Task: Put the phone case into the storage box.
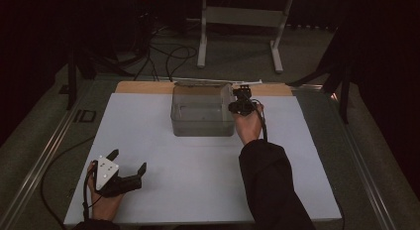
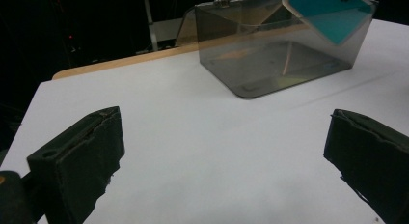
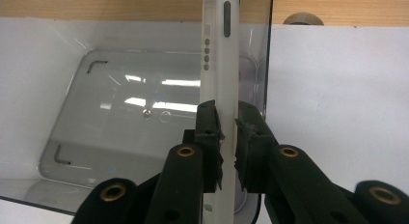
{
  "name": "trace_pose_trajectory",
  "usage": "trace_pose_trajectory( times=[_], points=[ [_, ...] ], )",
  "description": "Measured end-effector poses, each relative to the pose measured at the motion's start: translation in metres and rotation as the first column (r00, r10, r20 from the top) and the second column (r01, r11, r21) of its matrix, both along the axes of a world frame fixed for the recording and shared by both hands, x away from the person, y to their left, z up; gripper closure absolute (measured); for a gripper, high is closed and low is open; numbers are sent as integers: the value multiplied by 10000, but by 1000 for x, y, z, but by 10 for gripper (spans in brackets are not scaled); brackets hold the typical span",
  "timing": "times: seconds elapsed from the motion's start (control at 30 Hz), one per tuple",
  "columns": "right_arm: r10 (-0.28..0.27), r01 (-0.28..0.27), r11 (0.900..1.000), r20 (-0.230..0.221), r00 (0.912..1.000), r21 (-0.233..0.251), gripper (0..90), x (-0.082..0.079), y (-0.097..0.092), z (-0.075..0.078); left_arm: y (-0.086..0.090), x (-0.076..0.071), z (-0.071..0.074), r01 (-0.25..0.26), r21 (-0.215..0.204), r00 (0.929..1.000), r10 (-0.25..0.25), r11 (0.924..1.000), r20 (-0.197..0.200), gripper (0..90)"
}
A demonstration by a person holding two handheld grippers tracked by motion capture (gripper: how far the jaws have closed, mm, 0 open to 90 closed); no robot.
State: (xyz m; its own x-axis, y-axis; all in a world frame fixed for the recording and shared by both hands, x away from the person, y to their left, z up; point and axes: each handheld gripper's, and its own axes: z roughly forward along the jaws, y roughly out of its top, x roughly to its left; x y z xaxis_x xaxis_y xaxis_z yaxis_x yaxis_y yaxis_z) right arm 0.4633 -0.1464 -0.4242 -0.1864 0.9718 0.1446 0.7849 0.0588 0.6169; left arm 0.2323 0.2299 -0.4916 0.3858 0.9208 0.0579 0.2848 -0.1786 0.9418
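The right gripper [image 3: 227, 132] has its 2 jaws pinched on the thin edge of a phone [image 3: 221, 64], a pale slab with side buttons and a teal face that shows in the left gripper view [image 2: 333, 14]. The grip sits low on the edge, which leaves most of the phone free ahead of the jaws — a sensible hold for lowering it into something narrow. In the high view this gripper [image 1: 242, 105] hangs over the 3 o'clock wall of a smoky transparent box [image 1: 202, 122], which stands toward 12 o'clock on the white mat [image 1: 198, 190]. The phone is held on edge over that wall, partly inside the box's open top, as far as I can tell; it looks like it is being put in or taken out, though which I cannot say. The box floor [image 3: 120, 132] is bare — reflections and moulded corner marks, nothing lying in it. A hinged lid [image 1: 218, 83] is folded back at the 12 o'clock side, over the wooden table edge [image 1: 143, 87]. The left gripper [image 1: 126, 170] rests at 7 o'clock on the mat, well apart from the box, jaws spread wide and holding nothing, likely parked clear while the other works.
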Motion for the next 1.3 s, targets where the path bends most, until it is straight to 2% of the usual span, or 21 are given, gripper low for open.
trace_pose_trajectory(
  times=[0.47, 0.63, 1.3],
  points=[
    [-101, 95, 9997, -275, 9996, -203, 809, 4, 1, -8, 0, 0, 0, -5, -26, 10000, 5, 10000, 14, 13],
    [-55, 44, 9989, -238, 9997, -462, 810, 5, 3, -9, 0, 0, 0, -2, -27, 10000, 2, 10000, 13, 13],
    [32, -48, 9983, -283, 9996, -576, 809, 4, 9, -10, 0, 0, 0, 2, -19, 10000, -2, 10000, 2, 13]
  ],
)
